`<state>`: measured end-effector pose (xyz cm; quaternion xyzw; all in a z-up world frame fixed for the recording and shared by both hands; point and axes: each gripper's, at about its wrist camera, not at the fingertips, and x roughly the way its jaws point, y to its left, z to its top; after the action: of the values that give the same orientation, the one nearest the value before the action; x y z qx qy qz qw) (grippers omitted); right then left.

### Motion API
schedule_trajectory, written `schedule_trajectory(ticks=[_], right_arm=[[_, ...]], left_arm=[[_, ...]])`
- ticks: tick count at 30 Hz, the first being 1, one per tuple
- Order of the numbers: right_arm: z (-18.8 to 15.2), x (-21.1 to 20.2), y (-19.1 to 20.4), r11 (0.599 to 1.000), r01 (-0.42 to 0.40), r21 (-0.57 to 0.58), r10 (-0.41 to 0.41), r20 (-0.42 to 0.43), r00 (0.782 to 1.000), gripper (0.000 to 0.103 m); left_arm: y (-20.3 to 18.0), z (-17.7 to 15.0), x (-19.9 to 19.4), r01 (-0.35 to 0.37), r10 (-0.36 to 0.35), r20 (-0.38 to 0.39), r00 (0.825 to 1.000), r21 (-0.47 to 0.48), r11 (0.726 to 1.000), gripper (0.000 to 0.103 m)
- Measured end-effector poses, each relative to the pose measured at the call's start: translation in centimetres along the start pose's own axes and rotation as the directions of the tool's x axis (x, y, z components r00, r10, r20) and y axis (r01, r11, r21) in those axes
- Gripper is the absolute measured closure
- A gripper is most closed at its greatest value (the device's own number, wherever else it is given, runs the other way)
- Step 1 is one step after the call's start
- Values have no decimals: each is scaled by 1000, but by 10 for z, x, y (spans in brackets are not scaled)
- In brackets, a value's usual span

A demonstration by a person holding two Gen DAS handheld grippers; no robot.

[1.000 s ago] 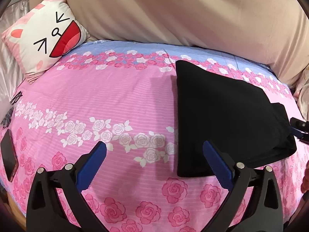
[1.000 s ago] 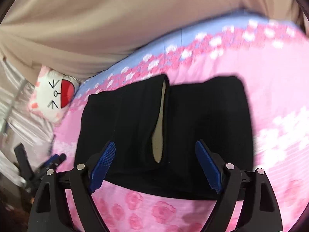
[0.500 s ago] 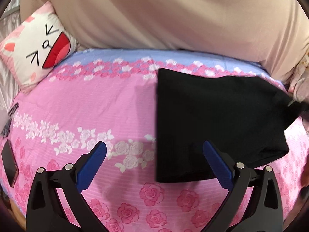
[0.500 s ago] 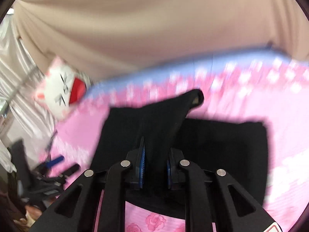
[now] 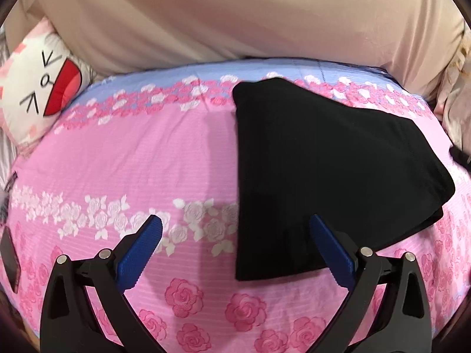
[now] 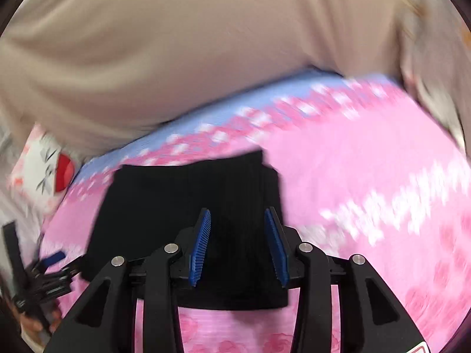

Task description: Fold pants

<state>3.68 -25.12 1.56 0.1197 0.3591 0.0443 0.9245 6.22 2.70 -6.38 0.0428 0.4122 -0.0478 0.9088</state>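
Black pants [image 5: 323, 161] lie folded into a flat wedge on the pink rose bedspread [image 5: 132, 153]. My left gripper [image 5: 235, 220] hovers open over the bed at the pants' near left corner, with its right finger above the black cloth. In the right wrist view the pants [image 6: 176, 200] lie below my right gripper [image 6: 238, 214]. Its jaws are part way apart and opening; black cloth shows in the gap, but the pads do not press on it. The left gripper [image 6: 44, 264] shows at that view's left edge. That view is blurred by motion.
A white cat-face pillow [image 5: 38, 88] leans at the bed's far left corner. Beige cloth [image 5: 235, 14] hangs behind the bed. A dark phone [image 5: 8, 259] lies at the left edge of the bed. Another pale bundle [image 5: 453, 106] sits at the right.
The right gripper closed on a raised fold of the pants, then lifted, and its jaws have parted again; the fold now lies flat. The left gripper has shifted sideways and stayed open.
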Motion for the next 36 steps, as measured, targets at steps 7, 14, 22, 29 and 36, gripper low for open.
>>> schedule_trajectory(ticks=[7,14,22,29,36], right_arm=[[6,112,38,966,58,-251,-106,-183,977,71],[37,80,53,982,-93,-163,71,-139,988,78],[56,187,81,981,-153,-120,109,-317,942,77],[59,207,84,968,-34,-247,-42,-297,954,70],[40,93,16,998,21,-63,-27,-90,996,69]], left_arm=[[-35,7,9,-151,148,36,988,104,983,5],[-21,10,19,-139,141,-11,990,98,985,5],[-23,11,30,-125,128,-36,991,82,989,5],[-22,10,35,-113,117,-58,991,76,991,5],[-9,6,20,-83,87,-59,995,58,995,5]])
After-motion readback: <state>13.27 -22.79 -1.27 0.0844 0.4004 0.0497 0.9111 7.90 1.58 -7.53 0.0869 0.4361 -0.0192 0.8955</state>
